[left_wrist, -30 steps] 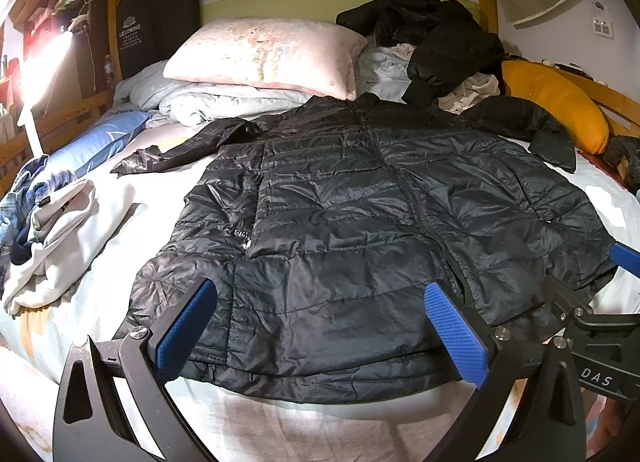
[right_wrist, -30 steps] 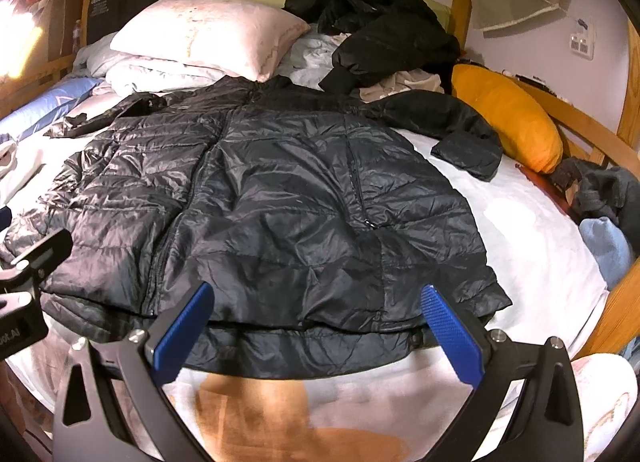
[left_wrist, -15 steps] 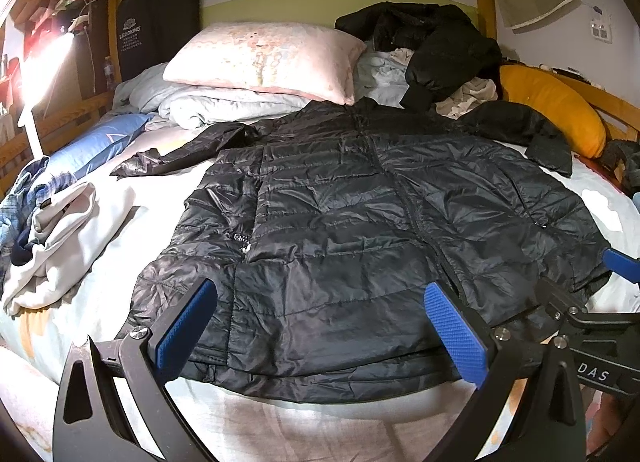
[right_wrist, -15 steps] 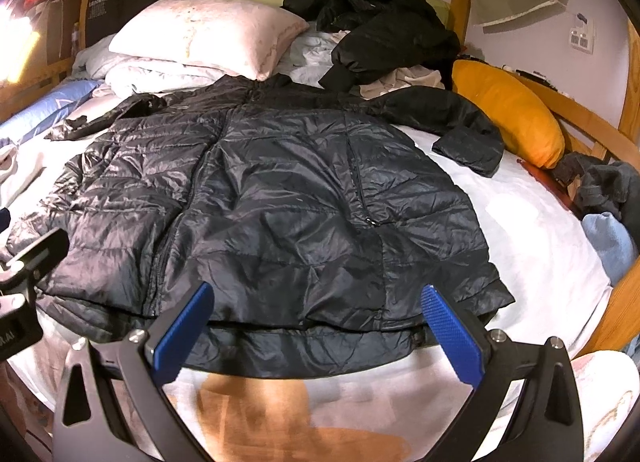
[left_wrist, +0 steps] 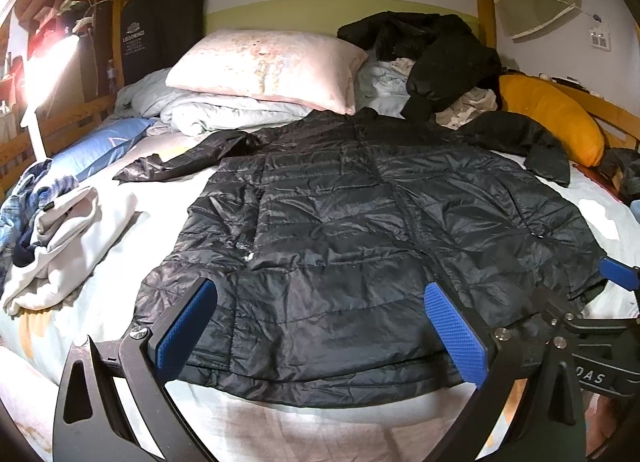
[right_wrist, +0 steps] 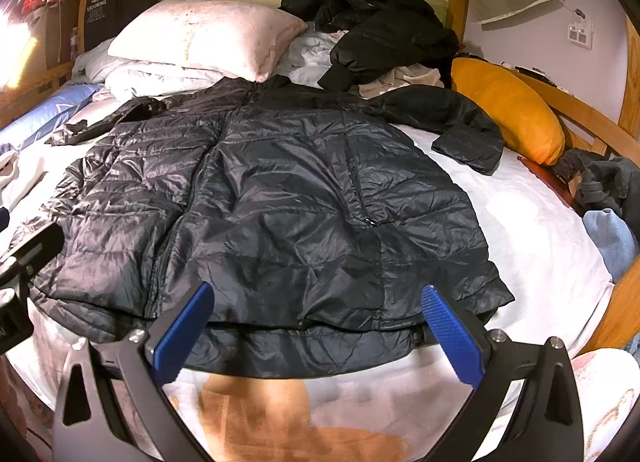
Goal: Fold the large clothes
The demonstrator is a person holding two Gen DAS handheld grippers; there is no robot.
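Note:
A black quilted puffer jacket (left_wrist: 360, 229) (right_wrist: 280, 201) lies spread flat on the bed, collar toward the pillows, hem toward me. One sleeve (left_wrist: 180, 159) stretches left; the other sleeve (right_wrist: 460, 129) bends right near the orange cushion. My left gripper (left_wrist: 320, 326) hovers open over the hem, blue pads wide apart, holding nothing. My right gripper (right_wrist: 316, 330) is open too, above the hem's right half. In the left wrist view the right gripper's body (left_wrist: 592, 326) shows at the right edge.
A pink pillow (left_wrist: 264, 65) and folded quilts sit at the head. A heap of black clothes (right_wrist: 380, 25) and an orange cushion (right_wrist: 508, 109) lie at the back right. White and plaid clothes (left_wrist: 52, 229) pile at the left. Wooden rails (right_wrist: 616, 302) border the bed.
Both views have shifted only slightly; the jacket lies as before and both grippers stay open over the hem.

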